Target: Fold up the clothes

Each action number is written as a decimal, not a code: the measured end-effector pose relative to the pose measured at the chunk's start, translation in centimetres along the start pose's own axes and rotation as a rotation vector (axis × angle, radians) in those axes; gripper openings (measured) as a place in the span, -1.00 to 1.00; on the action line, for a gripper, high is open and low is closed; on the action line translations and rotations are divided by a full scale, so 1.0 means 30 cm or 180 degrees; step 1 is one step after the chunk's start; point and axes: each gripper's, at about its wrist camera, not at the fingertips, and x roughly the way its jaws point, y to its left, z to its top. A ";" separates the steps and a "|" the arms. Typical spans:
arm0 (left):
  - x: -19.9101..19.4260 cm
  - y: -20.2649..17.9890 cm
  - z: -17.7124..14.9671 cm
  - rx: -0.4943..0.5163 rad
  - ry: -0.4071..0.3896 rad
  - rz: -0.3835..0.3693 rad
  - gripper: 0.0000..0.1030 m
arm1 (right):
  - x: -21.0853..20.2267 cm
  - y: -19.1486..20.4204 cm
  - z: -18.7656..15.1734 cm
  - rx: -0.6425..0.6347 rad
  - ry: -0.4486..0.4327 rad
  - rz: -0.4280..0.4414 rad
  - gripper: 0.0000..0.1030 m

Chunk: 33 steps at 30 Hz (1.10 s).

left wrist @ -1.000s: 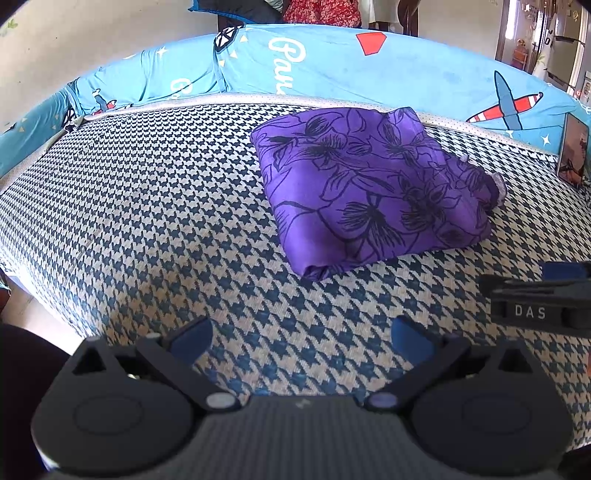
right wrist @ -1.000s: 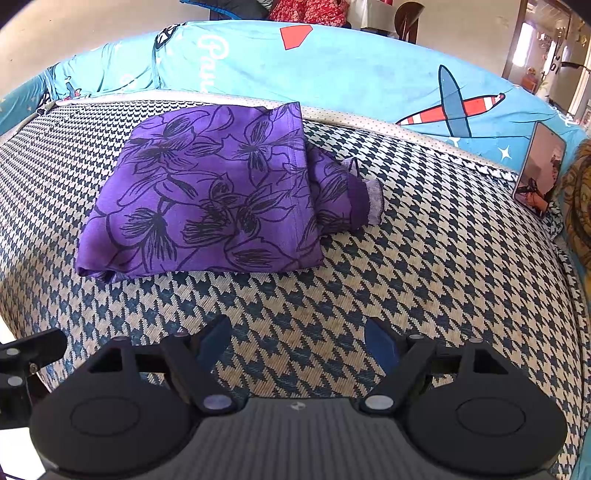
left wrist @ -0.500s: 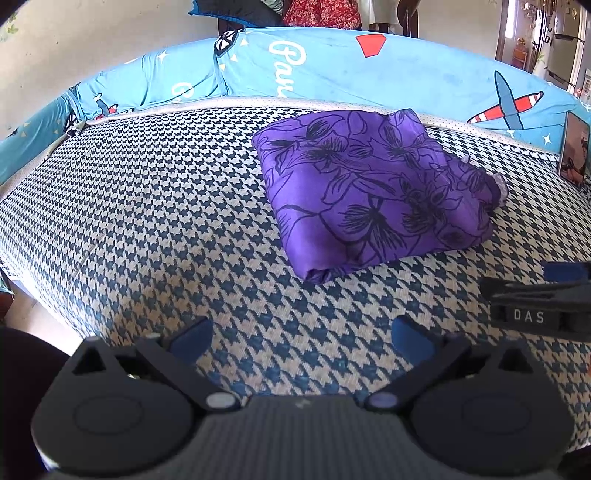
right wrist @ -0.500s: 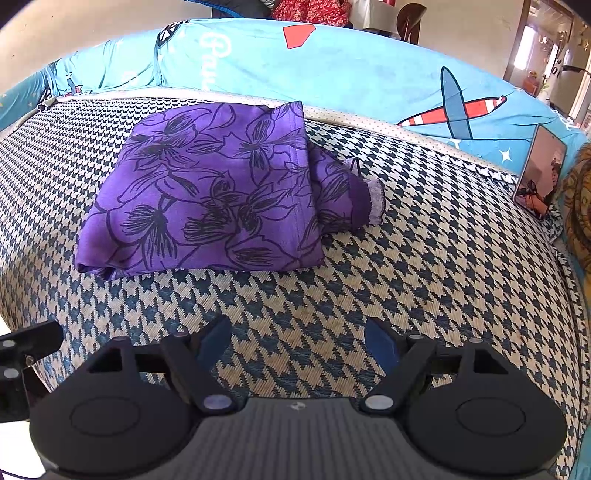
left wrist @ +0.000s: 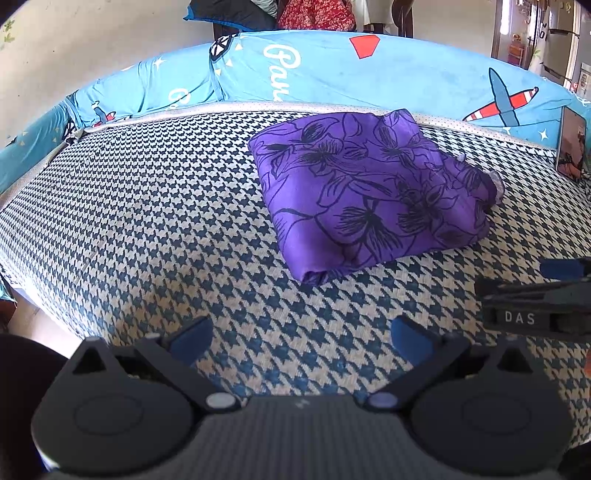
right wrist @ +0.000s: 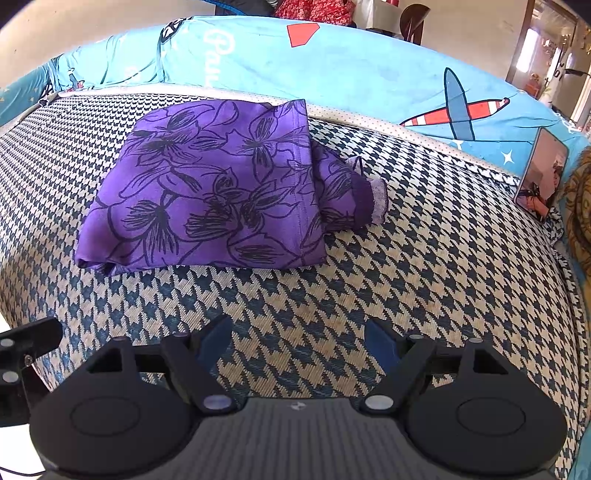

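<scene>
A purple garment with black flower outlines (left wrist: 373, 192) lies folded into a rough rectangle on the houndstooth mat (left wrist: 147, 221). In the right wrist view the same garment (right wrist: 218, 192) has a bunched end with a pale hem sticking out at its right side. My left gripper (left wrist: 301, 338) hovers open over the mat in front of the garment, its blue pads wide apart and holding nothing. My right gripper (right wrist: 297, 341) is likewise open and empty, short of the garment's near edge. The right gripper's body (left wrist: 535, 306) shows at the right edge of the left wrist view.
A light blue sheet with airplane prints (right wrist: 369, 66) borders the far side of the mat. A phone (right wrist: 541, 173) leans upright at the far right. The mat's left edge (left wrist: 22, 280) drops off to the floor. Dark and red clothes (left wrist: 295, 11) lie behind the sheet.
</scene>
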 end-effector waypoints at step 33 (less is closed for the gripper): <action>0.007 0.010 -0.004 -0.0001 -0.0008 -0.0179 1.00 | 0.021 0.017 -0.004 -0.0090 0.0075 -0.0070 0.53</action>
